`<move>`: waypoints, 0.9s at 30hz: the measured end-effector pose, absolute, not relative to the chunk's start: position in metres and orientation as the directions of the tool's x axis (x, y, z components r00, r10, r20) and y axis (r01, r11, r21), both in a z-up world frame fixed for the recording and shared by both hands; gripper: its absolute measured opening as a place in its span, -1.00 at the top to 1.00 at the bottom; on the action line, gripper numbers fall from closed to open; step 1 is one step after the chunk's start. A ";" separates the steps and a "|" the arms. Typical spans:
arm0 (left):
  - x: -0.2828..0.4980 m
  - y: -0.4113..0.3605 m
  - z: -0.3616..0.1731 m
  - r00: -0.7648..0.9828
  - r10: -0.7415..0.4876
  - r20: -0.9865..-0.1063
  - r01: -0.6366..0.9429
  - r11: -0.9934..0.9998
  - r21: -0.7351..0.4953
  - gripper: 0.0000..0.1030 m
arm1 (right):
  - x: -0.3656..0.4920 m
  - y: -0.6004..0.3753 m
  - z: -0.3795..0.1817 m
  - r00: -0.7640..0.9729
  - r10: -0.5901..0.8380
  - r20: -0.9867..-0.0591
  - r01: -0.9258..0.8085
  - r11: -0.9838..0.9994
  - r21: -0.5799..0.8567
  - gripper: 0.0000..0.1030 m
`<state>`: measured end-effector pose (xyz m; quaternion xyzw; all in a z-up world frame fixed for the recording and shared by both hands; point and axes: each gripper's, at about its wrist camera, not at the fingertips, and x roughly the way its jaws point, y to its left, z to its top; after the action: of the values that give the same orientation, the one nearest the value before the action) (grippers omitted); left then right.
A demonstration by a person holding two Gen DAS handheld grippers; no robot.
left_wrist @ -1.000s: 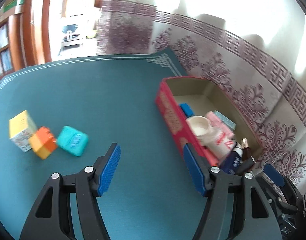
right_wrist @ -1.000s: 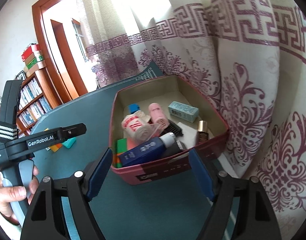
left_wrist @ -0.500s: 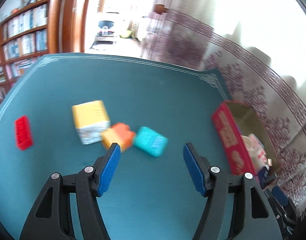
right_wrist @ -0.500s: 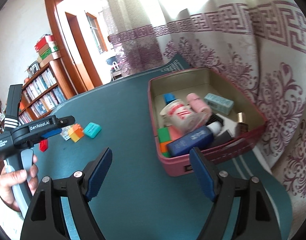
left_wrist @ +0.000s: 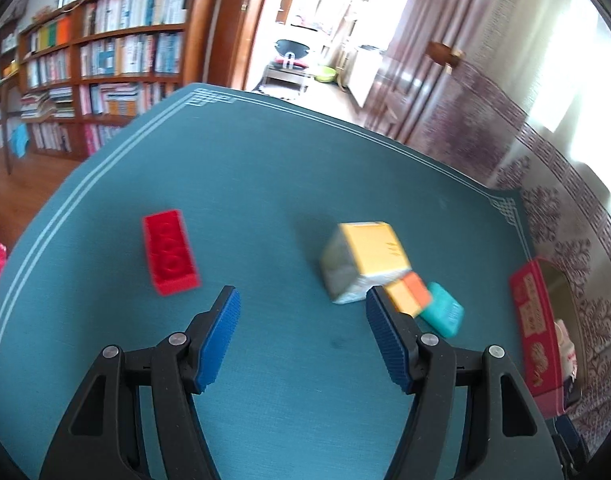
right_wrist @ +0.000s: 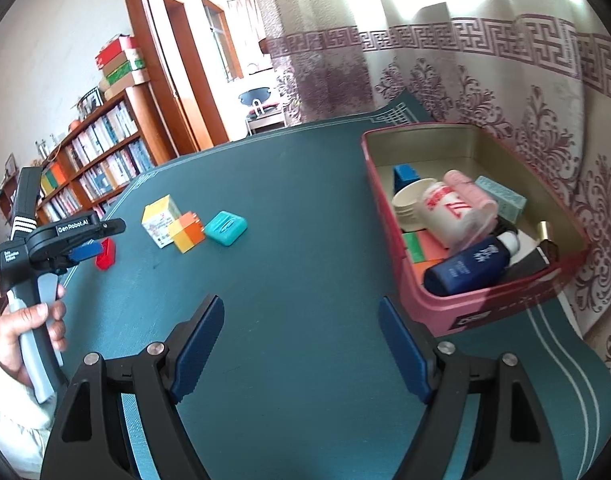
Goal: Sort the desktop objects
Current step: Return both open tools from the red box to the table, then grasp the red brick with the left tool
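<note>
Swung toward red brick (left_wrist: 170, 257), left gripper (right_wrist: 83, 251) reads "GenRobot.AI".

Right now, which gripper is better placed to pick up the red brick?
Left. The left gripper is open, empty, and close to the red brick. The right gripper sits by the red box, farther away.

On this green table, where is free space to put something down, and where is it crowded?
Free: the green mat between the teal case and the red tin, and between the red brick and yellow carton. Crowded: inside the tin, and the carton, orange block, teal case cluster.
</note>
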<state>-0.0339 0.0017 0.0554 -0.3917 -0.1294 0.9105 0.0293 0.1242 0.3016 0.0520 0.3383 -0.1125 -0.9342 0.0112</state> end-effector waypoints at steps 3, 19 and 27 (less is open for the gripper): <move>-0.038 -0.017 0.054 -0.694 0.115 -0.711 0.096 -0.963 -0.250 -0.33 | 0.122 0.298 0.051 -0.766 -0.103 -0.634 -0.047 -0.976 0.215 -0.60; -0.089 -0.062 0.026 -0.600 -0.066 -0.797 0.270 -0.955 -0.124 -0.33 | 0.107 0.286 0.033 -0.716 -0.141 -0.683 -0.022 -0.974 0.225 -0.61; -0.099 -0.053 0.010 -0.611 -0.140 -0.779 0.264 -0.964 -0.034 0.35 | 0.100 0.286 0.026 -0.685 -0.150 -0.713 -0.026 -0.973 0.230 -0.61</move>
<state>-0.0991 -0.0526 0.0101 -0.4261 -0.0730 0.8946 -0.1129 0.0996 0.2857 0.0257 0.3952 -0.1114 -0.9112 0.0342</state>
